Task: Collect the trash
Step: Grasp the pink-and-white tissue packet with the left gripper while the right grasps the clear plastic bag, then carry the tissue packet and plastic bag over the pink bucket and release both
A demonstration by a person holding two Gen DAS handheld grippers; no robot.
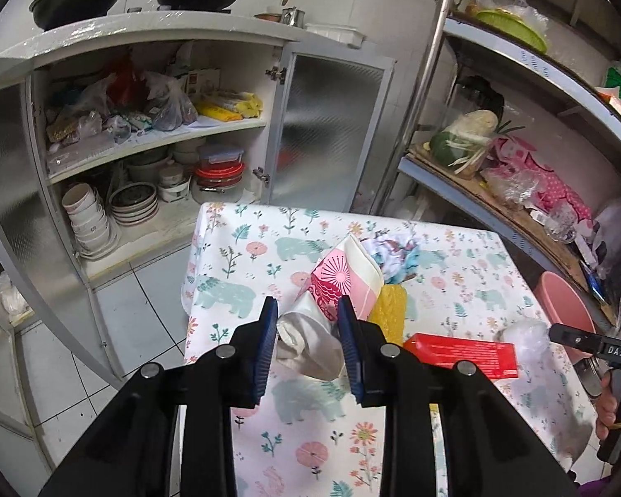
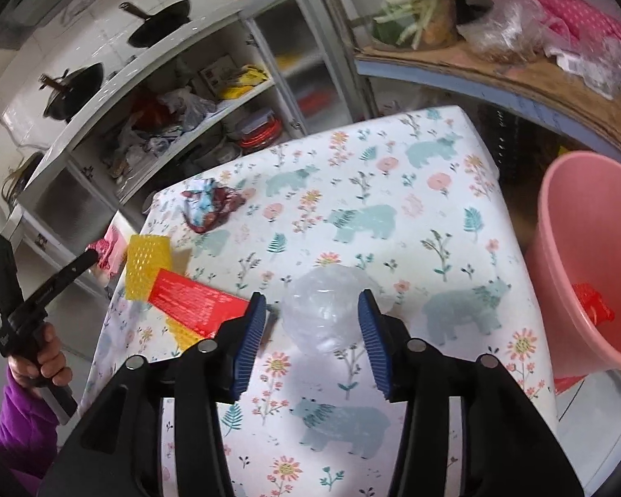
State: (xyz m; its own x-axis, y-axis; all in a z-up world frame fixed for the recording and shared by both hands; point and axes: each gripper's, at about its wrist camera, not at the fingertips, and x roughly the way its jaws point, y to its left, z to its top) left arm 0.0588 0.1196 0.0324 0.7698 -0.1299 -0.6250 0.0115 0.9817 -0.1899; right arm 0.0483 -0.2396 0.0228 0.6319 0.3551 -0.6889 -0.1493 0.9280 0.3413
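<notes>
Trash sits scattered on the bear-print tablecloth [image 2: 393,190]. Left gripper [image 1: 306,333] hangs partly open around a crumpled white wrapper [image 1: 306,346], not pinching it. Right gripper [image 2: 312,323] gapes wide around a clear plastic ball [image 2: 327,310]. Red box [image 2: 194,304] lies just beside; pink bucket [image 2: 559,248] stands right.

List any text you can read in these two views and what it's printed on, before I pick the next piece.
"DAS": white letters on the right gripper's black body, seen from the left wrist.
Red box: white print, too small to read.
Left gripper handle, seen from the right wrist: white mark, blurred, unreadable.
Packets in the cupboard: labels too small to read.
</notes>
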